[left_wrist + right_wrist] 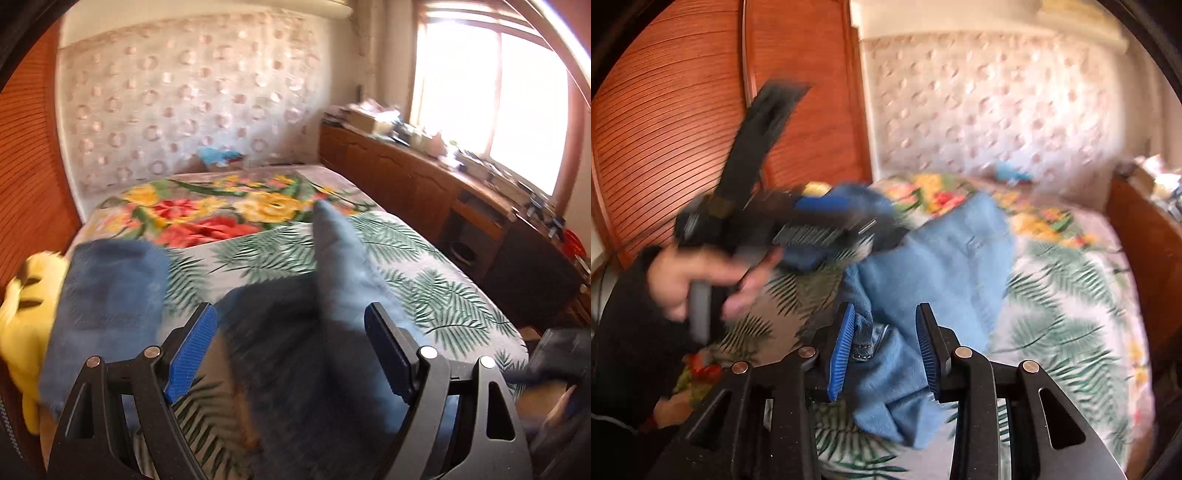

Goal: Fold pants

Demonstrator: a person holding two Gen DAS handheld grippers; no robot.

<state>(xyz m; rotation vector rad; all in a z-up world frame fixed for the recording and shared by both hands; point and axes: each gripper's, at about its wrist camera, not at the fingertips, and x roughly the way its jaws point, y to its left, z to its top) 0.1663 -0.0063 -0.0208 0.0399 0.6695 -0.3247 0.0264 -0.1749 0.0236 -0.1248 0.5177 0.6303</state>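
Light blue denim pants lie rumpled on the bed's palm-leaf sheet. My right gripper hangs over their near end. Its blue pads stand apart, a stitched seam of the cloth lies between them beside the left pad, and nothing is pinched. In the left wrist view the pants run from the bottom up the middle. My left gripper is spread wide above their shadowed part, open and gripping nothing. From the right wrist view, that left gripper is blurred, held in a person's hand.
A darker blue cloth lies at the bed's left beside a yellow plush toy. A floral blanket covers the far half. A wooden cabinet under the window runs along the right. A slatted wooden wardrobe stands left.
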